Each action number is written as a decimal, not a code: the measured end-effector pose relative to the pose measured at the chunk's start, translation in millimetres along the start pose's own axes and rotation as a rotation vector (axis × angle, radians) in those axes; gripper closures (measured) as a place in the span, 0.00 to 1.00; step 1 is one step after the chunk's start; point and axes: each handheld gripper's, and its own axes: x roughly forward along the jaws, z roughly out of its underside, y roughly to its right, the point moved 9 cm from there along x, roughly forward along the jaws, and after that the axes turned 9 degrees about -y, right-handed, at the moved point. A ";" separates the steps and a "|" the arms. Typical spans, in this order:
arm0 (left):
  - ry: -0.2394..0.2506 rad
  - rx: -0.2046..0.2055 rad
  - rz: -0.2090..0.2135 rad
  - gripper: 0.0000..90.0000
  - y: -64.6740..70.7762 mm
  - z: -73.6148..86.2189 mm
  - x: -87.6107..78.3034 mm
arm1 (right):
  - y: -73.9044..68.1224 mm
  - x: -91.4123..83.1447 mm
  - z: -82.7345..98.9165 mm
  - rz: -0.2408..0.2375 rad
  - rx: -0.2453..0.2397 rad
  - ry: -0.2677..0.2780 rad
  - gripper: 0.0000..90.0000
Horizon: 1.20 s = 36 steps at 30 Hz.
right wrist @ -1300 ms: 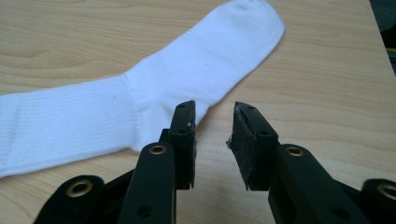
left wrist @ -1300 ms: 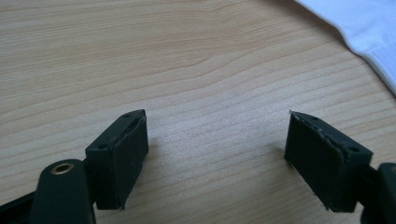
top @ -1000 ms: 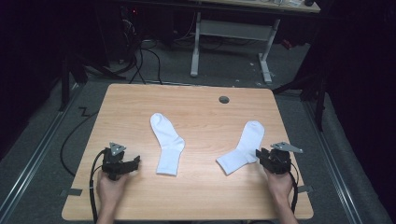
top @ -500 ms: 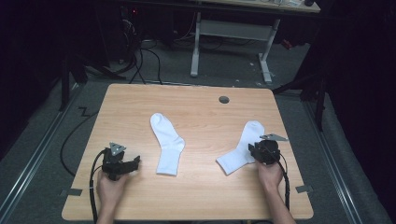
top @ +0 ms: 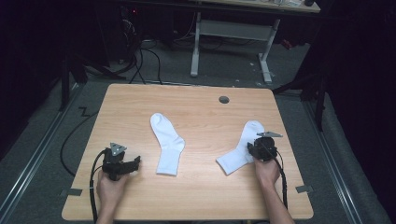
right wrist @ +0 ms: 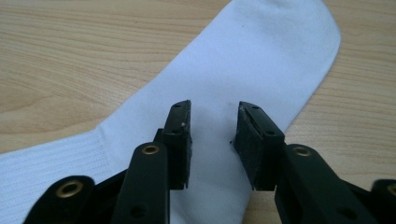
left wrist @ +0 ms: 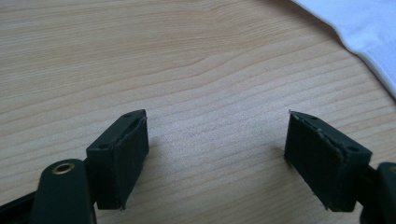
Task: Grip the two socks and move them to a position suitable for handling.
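No legible text, label, brand, number or sign anywhere on table, socks or equipment.

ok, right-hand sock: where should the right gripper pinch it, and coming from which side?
Probably mid-foot, from above. The right sock lies flat on the table, so no edge stands proud; the right gripper already hangs over that stretch, jaws apart either side of bare fabric. Push down and close to bunch a fold. The left gripper sits open over bare wood.

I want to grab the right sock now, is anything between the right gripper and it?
Nothing visible. The right gripper hangs just over the right sock, jaws apart with bare white fabric between them.
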 end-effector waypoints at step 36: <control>0.000 -0.003 -0.001 0.25 0.0 0.3 -0.3 | -37.8 -38.3 -28.3 -0.072 -0.196 0.128 0.97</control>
